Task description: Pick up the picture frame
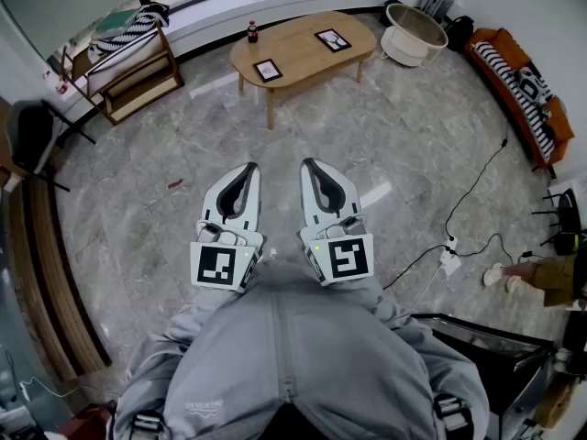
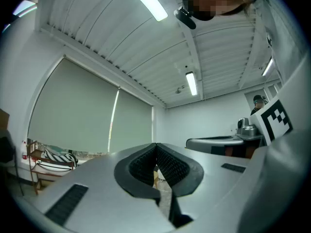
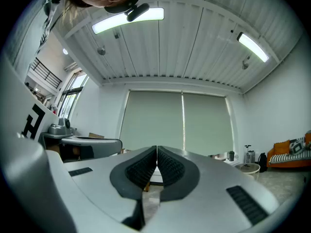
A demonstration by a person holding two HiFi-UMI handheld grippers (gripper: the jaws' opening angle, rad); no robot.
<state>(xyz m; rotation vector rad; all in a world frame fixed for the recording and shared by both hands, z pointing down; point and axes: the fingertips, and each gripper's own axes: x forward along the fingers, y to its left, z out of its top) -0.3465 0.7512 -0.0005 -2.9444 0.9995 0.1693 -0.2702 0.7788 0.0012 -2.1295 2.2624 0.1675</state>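
Note:
Two dark picture frames lie flat on a low oval wooden table (image 1: 298, 58) far ahead: one (image 1: 267, 70) near its left end, the other (image 1: 332, 38) toward its right. My left gripper (image 1: 250, 166) and right gripper (image 1: 307, 162) are held side by side close to my body, well short of the table, pointing level toward it. Both are shut with nothing between the pads. In the left gripper view the jaws (image 2: 156, 145) meet at the tips; the right gripper view shows its jaws (image 3: 157, 148) closed likewise, with only a slice of the table between them.
A dark bottle (image 1: 252, 32) stands at the table's far left edge. A wooden rack (image 1: 128, 67) with striped fabric is at the left, a round white tub (image 1: 413, 33) at the right, and an orange sofa (image 1: 518, 81) beyond it. A cable and power strip (image 1: 449, 259) lie on the marble floor.

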